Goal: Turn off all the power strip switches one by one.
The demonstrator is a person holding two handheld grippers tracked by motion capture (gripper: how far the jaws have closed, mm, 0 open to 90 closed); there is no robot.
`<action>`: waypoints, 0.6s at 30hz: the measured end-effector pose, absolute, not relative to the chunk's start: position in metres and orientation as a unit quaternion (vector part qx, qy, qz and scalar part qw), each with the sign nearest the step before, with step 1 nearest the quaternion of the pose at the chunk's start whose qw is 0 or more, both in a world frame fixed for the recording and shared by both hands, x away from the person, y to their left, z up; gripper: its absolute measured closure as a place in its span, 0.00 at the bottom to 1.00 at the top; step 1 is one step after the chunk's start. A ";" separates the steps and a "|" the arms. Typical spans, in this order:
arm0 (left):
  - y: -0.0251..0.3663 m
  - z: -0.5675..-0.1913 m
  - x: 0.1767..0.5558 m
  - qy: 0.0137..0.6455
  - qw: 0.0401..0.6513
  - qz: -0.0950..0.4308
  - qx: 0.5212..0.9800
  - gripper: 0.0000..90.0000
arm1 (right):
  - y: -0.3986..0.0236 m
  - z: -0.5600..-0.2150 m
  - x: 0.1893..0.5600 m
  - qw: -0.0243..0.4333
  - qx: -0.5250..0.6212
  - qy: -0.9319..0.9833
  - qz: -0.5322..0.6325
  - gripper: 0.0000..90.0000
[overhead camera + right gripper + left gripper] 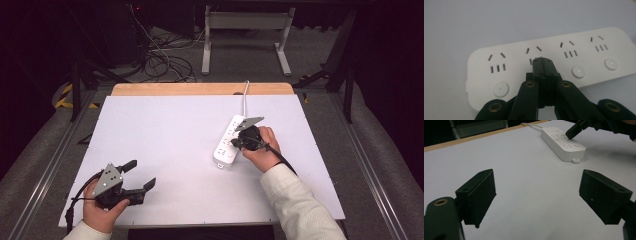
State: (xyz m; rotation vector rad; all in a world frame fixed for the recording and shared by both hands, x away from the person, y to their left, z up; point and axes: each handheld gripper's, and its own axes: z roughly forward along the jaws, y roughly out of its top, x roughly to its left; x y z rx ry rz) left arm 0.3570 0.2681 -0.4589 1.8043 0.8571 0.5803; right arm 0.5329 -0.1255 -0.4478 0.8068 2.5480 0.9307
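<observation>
**Closed right hand-held gripper pressing down on a white power strip**

A white power strip is lying on the white worktop, right of centre, its long axis running from the near side toward the far edge, with its white cable leading off past the wooden strip at the far side.

The right hand-held gripper is sitting over the strip's near half, held by the person's right hand, which is resting just beside the strip. Its jaws are standing fully closed, pressed flat together with nothing between them. In the right gripper view the joined tips are meeting the strip's top face at the second socket group from the strip's end, directly above the spot where that group's round button would be sitting; the neighbouring buttons are showing on either side. Whether the tips are pushing or merely touching cannot be told.

The left hand-held gripper is resting low over the near left part of the worktop, well apart from the strip. Its jaws are standing wide apart and empty, pointing toward the strip.
</observation>
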 end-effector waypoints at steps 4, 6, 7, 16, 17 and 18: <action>0.270 -0.459 0.358 0.354 0.504 0.244 0.749 0.16 | -0.129 -0.443 0.534 0.155 0.286 0.879 0.348 1.00; 0.269 -0.459 0.358 0.354 0.505 0.244 0.748 0.16 | -0.132 -0.438 0.534 0.158 0.288 0.873 0.360 1.00; 0.268 -0.459 0.358 0.356 0.507 0.241 0.747 0.16 | -0.134 -0.435 0.534 0.158 0.289 0.872 0.363 1.00; 0.269 -0.459 0.358 0.354 0.505 0.243 0.748 0.16 | -0.134 -0.425 0.534 0.152 0.280 0.866 0.384 1.00; 0.269 -0.459 0.358 0.356 0.507 0.242 0.747 0.16 | -0.134 -0.424 0.535 0.154 0.277 0.867 0.385 1.00; 0.269 -0.459 0.358 0.355 0.506 0.243 0.747 0.16 | -0.134 -0.423 0.535 0.156 0.277 0.866 0.387 1.00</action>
